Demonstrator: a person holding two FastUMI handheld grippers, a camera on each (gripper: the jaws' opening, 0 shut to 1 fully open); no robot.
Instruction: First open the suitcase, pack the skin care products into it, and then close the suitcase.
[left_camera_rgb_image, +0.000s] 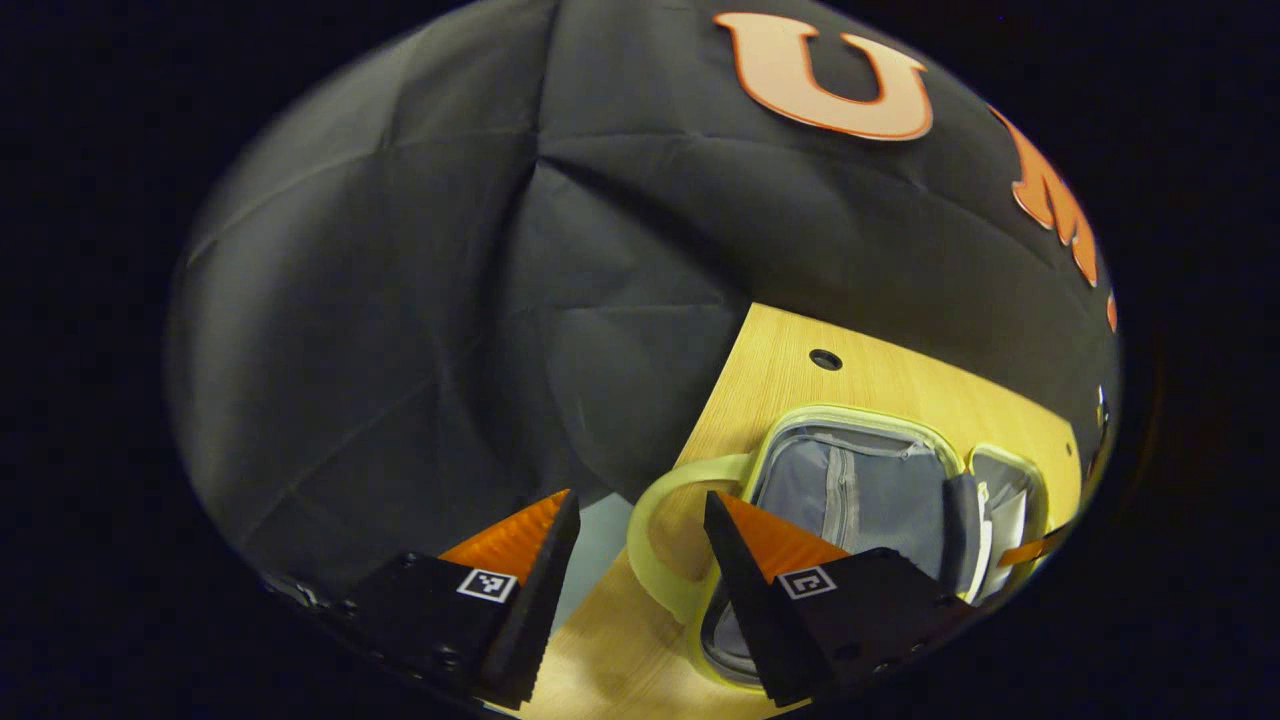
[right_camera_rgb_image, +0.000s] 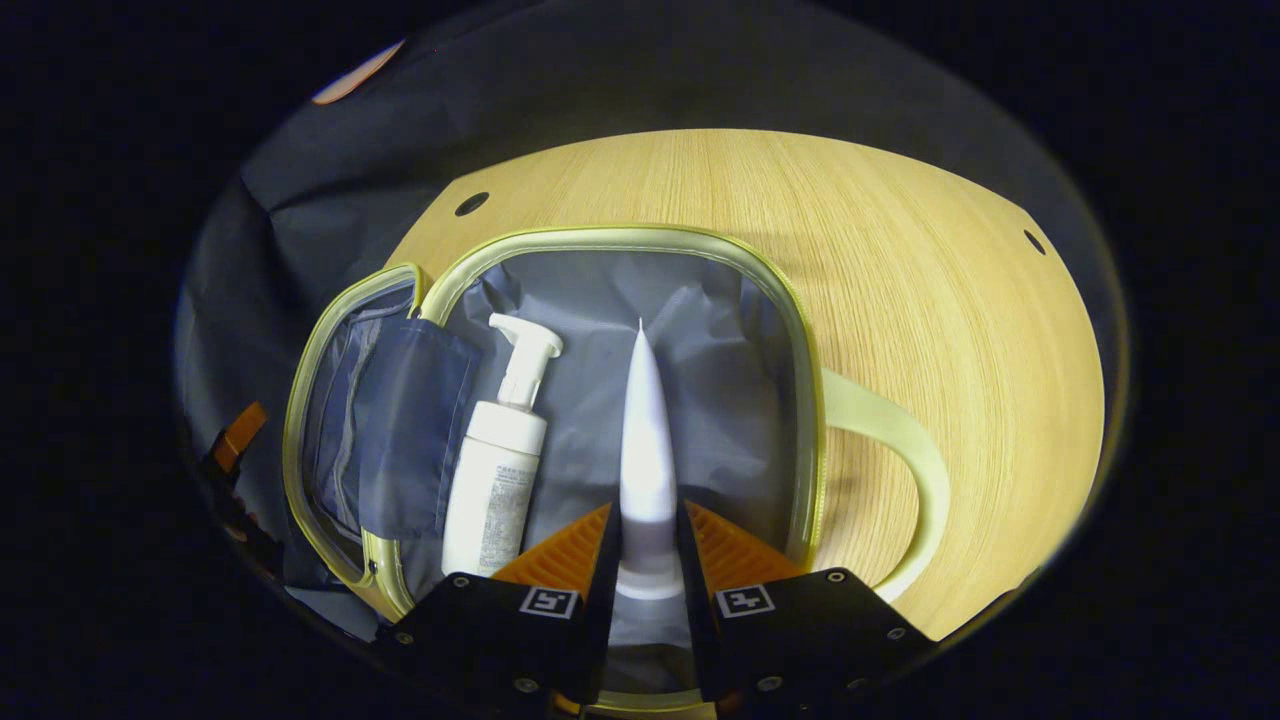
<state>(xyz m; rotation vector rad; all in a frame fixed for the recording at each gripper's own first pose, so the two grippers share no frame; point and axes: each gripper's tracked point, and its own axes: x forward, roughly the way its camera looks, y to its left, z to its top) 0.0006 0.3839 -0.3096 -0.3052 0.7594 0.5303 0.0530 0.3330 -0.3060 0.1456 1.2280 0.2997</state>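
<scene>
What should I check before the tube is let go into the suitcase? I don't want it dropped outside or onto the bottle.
1. Suitcase lies open on the table: ok.
2. Right gripper is shut on the white tube: ok.
3. Tube is over the grey lining, inside the rim: ok.
4. Tube is apart from the pump bottle lying in the case: ok.
5. Left gripper is open, empty and near the handle: ok.
6. Tube's height above the lining: cannot tell.
</scene>
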